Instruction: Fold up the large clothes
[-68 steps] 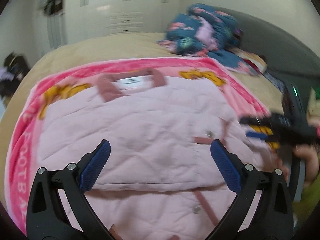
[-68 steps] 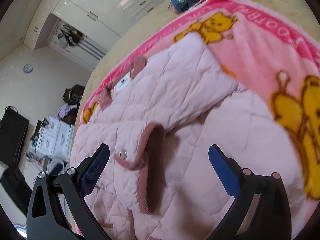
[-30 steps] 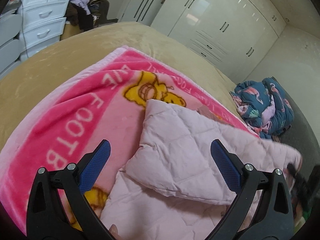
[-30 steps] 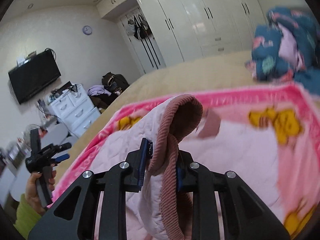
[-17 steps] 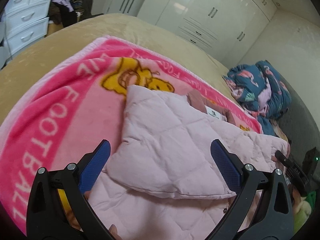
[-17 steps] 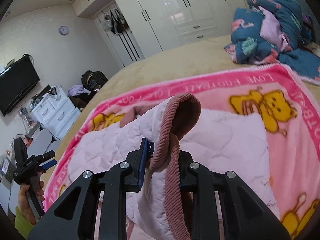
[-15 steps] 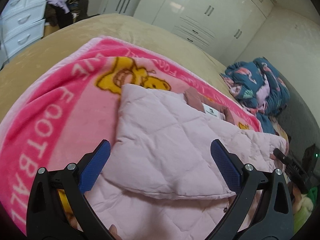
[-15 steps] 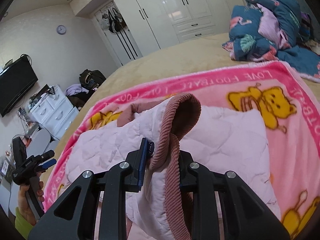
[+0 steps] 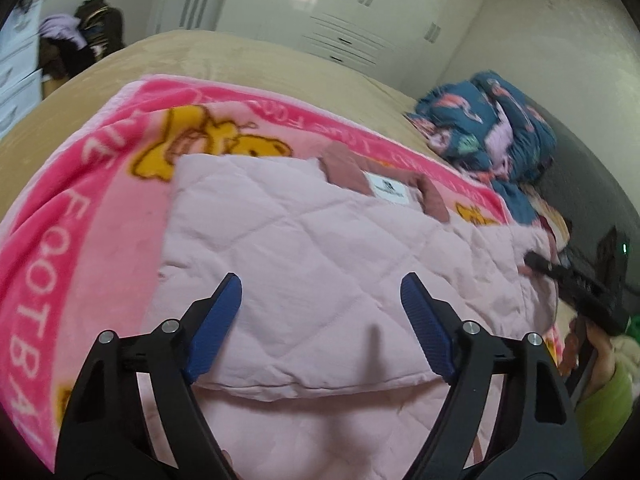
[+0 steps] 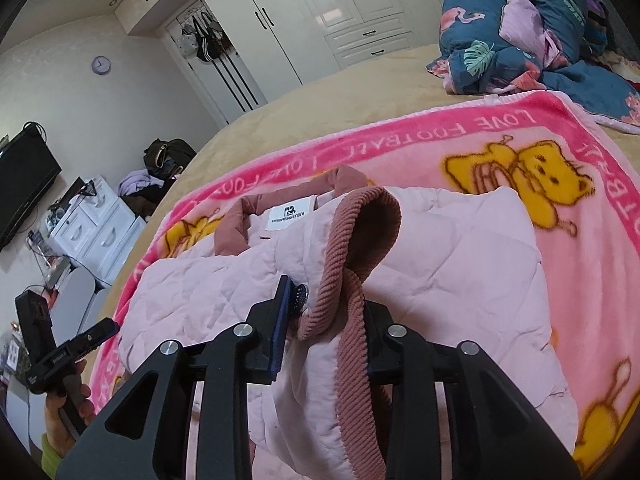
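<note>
Pink quilted jacket (image 9: 320, 264) lies across mid-frame on a pink blanket (image 9: 72, 200) over the bed; the left tool (image 9: 320, 304), jaws apart, has just been narrowing above it; the right tool (image 10: 320, 316), just loosening, holds the ribbed cuff (image 10: 352, 248) between its jaws

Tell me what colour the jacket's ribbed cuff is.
Dusty rose cuff, on the pale pink jacket; right wrist view.

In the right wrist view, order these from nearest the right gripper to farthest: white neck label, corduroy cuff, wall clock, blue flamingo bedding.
1. corduroy cuff, between the right gripper jaws
2. white neck label, just beyond, centre
3. blue flamingo bedding, far right on the bed
4. wall clock, far left wall
</note>
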{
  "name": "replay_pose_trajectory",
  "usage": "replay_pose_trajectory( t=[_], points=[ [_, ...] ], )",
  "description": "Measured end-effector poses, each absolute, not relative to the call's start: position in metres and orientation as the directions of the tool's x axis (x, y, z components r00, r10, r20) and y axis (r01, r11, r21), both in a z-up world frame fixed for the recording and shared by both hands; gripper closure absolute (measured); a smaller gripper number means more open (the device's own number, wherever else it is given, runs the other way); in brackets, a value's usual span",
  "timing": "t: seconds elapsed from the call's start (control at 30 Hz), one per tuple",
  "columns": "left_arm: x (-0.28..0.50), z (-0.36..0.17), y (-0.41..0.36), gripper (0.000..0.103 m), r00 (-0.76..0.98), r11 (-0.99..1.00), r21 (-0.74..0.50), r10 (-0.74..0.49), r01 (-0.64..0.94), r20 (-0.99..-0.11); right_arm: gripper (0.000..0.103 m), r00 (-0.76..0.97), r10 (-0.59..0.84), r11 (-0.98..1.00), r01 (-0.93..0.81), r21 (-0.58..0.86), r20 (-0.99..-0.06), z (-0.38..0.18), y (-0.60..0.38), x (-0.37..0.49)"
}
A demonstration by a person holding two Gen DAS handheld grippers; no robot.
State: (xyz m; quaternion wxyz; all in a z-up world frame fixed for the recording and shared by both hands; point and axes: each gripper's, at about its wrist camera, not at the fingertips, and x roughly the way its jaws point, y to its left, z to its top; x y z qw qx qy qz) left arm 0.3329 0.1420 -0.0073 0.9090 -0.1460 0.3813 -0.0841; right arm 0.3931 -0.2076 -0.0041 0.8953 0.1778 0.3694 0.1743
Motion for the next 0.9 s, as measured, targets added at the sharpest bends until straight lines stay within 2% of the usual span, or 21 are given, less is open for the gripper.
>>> replay_pose_trajectory(
  t=[0.03,0.07,0.23,0.33,0.47,0.67,0.8,0.9],
  points=[
    [0.334,-0.011,0.138,0.029,0.685,0.948,-0.316,-0.26,0.046,-0.681,0.055,0.668,0.433,0.881,-0.172,0.44,-0.606,-0.004,-0.207,0.393],
    [0.337,-0.016,0.133,0.029,0.67,0.955,-0.295,-0.248,0.046,-0.699,0.051,0.672,0.426,0.883,-0.166,0.438,-0.605,-0.004,-0.208,0.393],
    [0.34,-0.028,0.122,0.029,0.652,0.982,-0.189,-0.159,0.025,-0.742,0.035,0.721,0.347,0.911,-0.109,0.397,-0.6,0.001,-0.214,0.383],
    [0.341,-0.028,0.124,0.026,0.651,0.982,-0.188,-0.154,0.018,-0.743,0.029,0.772,0.27,0.942,-0.09,0.322,-0.575,0.01,-0.213,0.366],
    [0.341,-0.031,0.124,0.024,0.639,0.983,-0.182,-0.151,0.017,-0.755,0.028,0.759,0.31,0.948,-0.202,0.246,-0.572,0.013,-0.19,0.35],
    [0.344,-0.049,0.127,0.024,0.618,0.982,-0.186,-0.156,0.016,-0.77,0.027,0.659,0.38,0.921,-0.331,0.203,-0.649,-0.004,-0.141,0.347],
    [0.346,-0.056,0.133,0.022,0.602,0.978,-0.211,-0.175,0.011,-0.779,0.027,0.634,0.369,0.922,-0.342,0.181,-0.68,-0.008,-0.12,0.353],
    [0.346,-0.058,0.137,0.022,0.597,0.972,-0.234,-0.191,0.005,-0.779,0.022,0.6,0.304,0.934,-0.34,0.108,-0.74,-0.016,-0.104,0.361]
  ],
)
